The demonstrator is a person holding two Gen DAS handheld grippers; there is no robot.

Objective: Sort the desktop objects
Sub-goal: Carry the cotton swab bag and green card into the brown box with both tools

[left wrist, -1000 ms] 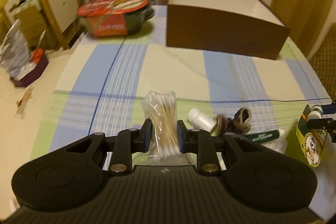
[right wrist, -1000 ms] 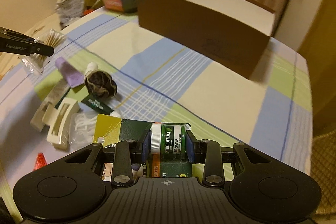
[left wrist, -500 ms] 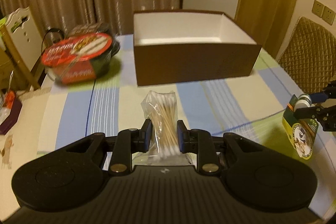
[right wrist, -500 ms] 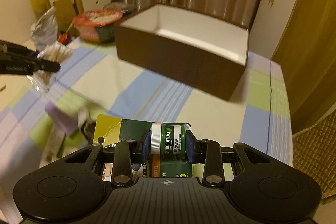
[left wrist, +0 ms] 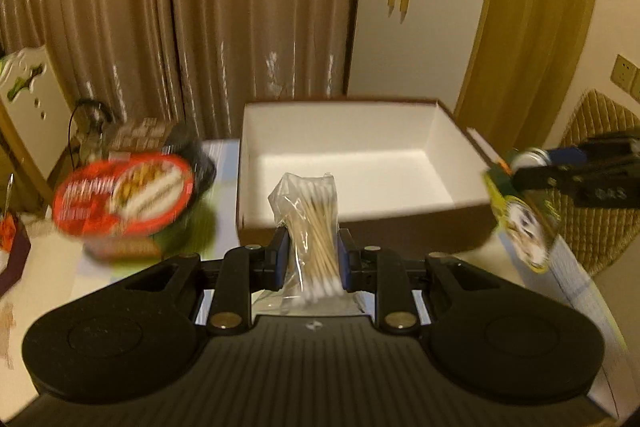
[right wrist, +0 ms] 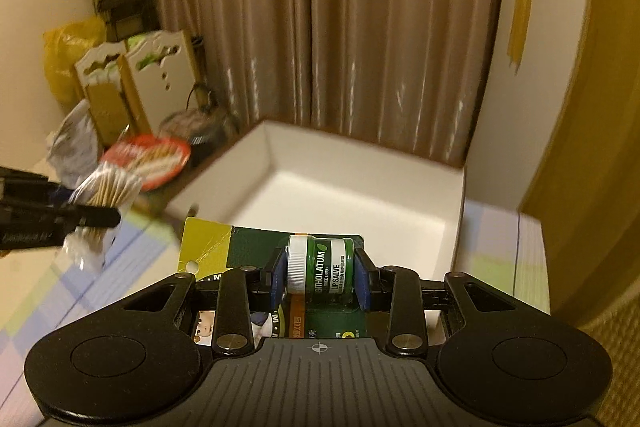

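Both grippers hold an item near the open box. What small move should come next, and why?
Probably carry the left gripper a little further forward over the box, then open it. Its bag of cotton swabs sits at the near wall, and the white inside looks empty. The right gripper holds the lip salve pack alongside.

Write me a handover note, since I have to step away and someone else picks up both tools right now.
Left tool: shut on the bag of cotton swabs, held at the near wall of the brown box.
Right tool: shut on the carded lip salve jar, held at the box's near right side.
The box's white inside shows nothing in it. A red-lidded bowl sits left of the box.
Done: both items picked up and carried to the box.
Left: probably release both into the box; any other items on the table are out of view now.
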